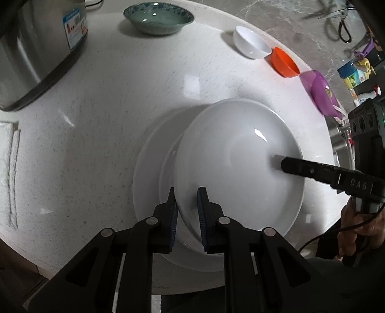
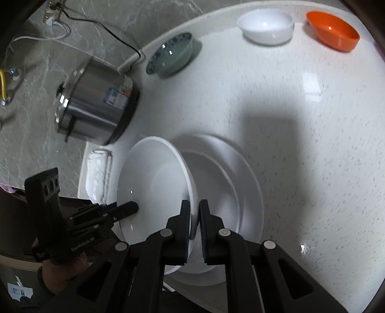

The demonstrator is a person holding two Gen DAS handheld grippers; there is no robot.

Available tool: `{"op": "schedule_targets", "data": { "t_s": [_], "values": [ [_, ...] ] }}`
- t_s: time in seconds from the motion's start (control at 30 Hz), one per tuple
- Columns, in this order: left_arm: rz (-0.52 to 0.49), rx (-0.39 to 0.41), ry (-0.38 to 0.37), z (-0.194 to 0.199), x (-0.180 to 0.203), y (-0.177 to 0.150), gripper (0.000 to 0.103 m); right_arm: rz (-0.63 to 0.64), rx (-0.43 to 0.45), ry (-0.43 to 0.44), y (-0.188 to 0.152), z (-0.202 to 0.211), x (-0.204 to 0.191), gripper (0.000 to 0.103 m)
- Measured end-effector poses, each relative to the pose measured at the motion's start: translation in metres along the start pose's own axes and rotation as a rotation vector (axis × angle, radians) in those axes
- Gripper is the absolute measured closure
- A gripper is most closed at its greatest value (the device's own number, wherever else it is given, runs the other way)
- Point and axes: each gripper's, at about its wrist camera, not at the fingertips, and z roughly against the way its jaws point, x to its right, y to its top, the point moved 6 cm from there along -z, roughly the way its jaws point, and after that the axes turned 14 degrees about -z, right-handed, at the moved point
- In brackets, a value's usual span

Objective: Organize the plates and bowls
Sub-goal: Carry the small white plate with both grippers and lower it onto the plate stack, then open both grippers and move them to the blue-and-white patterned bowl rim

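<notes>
A large white bowl [image 1: 240, 156] is held tilted over a stack of white plates [image 1: 146, 173] on the white counter. My left gripper [image 1: 187, 199] is shut on the bowl's near rim. My right gripper [image 2: 195, 211] is shut on the opposite rim of the same bowl [image 2: 154, 183], with the plates [image 2: 243, 187] behind it. A right gripper finger [image 1: 300, 168] shows inside the bowl in the left wrist view; the left gripper [image 2: 125, 209] shows in the right wrist view.
A green patterned bowl [image 1: 158, 18], a small white bowl [image 1: 251, 43], an orange bowl [image 1: 285, 62] and a purple dish [image 1: 322, 91] stand along the counter's far edge. A steel cooker [image 1: 36, 48] stands at the left, with a folded white towel [image 1: 8, 166] near it.
</notes>
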Motion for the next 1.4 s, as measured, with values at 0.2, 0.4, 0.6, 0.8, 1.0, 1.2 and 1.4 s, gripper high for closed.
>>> {"op": "schedule_targets", "data": {
  "t_s": [0.2,0.4,0.6,0.8,1.0,1.2,1.4],
  "values": [
    [-0.024,-0.020,0.027,-0.018,-0.004,-0.014,0.089,-0.010,-0.005,-0.030,-0.007,-0.016,0.012,0.093],
    [-0.072,-0.028,0.064,-0.024,0.003,-0.009,0.089,-0.018,-0.006,-0.049,-0.007,-0.024,0.020,0.093],
    [-0.116,-0.013,0.114,-0.032,0.013,0.001,0.087,0.006,0.004,-0.066,-0.007,-0.024,0.020,0.093],
    [-0.164,-0.001,0.158,-0.035,0.023,0.004,0.079,0.080,0.005,-0.134,-0.009,-0.025,0.017,0.093],
    [-0.177,0.029,0.120,-0.033,0.035,0.006,0.043,0.225,0.020,-0.231,-0.015,-0.030,0.004,0.092],
    [-0.173,0.079,0.085,-0.022,0.040,0.013,0.016,0.253,0.014,-0.238,-0.016,-0.030,0.000,0.084],
    [-0.110,0.140,0.035,0.003,0.026,0.019,0.008,0.247,0.025,-0.194,-0.015,-0.024,-0.006,0.053]
  ]
}}
